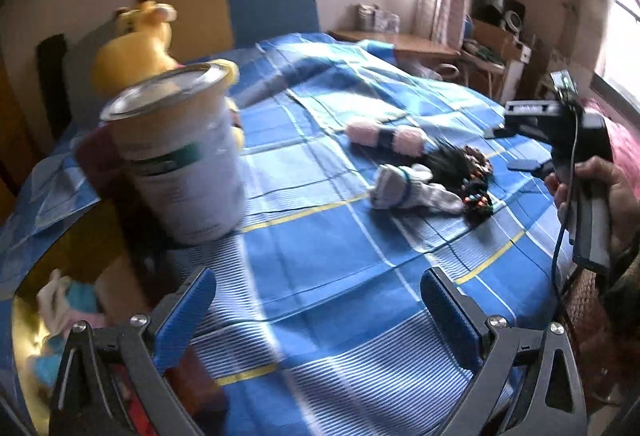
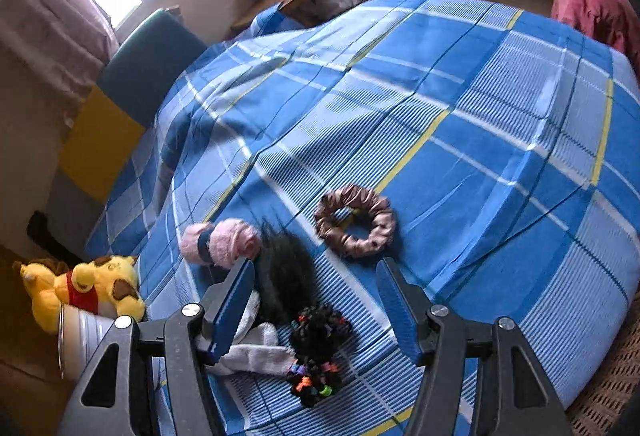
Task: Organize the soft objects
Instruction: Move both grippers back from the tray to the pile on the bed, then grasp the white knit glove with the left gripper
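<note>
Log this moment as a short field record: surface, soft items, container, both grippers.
surface: blue plaid bedsheet
soft items: pink roll, brown scrunchie, black furry piece, white sock, beaded black scrunchie, clustered together on the sheet
plush: yellow bear at the bed's edge
container: open tin can, beside the bear
left gripper: open, empty
right gripper: open, empty, above the cluster

A pink fuzzy roll banded in dark blue is laid on its side; a black furry piece is pressed against it; a grey-white sock lies flat beside a black multicoloured-beaded scrunchie; a brown satin scrunchie is set apart.
</note>
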Motion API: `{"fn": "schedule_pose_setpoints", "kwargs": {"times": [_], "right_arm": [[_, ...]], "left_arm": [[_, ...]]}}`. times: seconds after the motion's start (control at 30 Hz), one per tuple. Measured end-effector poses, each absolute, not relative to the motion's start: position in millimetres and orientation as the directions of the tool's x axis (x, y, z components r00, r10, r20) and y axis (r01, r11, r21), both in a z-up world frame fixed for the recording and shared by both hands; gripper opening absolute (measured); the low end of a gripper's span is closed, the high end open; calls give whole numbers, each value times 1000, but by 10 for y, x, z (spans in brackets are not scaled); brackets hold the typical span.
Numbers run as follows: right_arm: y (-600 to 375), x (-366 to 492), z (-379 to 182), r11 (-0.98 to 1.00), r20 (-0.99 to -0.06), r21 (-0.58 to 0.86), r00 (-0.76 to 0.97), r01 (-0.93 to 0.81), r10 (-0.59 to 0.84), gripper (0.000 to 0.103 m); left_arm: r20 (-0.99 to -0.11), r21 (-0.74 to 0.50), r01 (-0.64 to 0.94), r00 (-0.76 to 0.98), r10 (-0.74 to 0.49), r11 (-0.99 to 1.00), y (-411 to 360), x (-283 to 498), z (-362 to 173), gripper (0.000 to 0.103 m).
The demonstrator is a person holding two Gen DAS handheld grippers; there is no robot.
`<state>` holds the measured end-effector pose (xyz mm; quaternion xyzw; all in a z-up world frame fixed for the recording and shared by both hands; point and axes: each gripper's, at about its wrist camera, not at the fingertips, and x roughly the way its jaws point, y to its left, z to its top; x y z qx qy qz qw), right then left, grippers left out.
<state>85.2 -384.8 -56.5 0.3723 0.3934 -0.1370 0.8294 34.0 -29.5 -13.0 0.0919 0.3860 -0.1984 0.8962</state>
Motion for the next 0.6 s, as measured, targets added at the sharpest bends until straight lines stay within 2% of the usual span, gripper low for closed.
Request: {"fn": "schedule_pose_setpoints", "kwargs": {"times": [0.3, 0.6], "right_arm": [[-4036, 710, -571, 591, -710, 595, 700, 545, 69, 64], [-4156, 603, -536, 532, -669, 646, 741, 547, 50, 64]], "left_arm": [[-766, 35, 543, 554, -327, 839, -864, 446, -292, 103], [-776, -65, 622, 461, -432, 780, -1466, 779, -257, 102]]}}
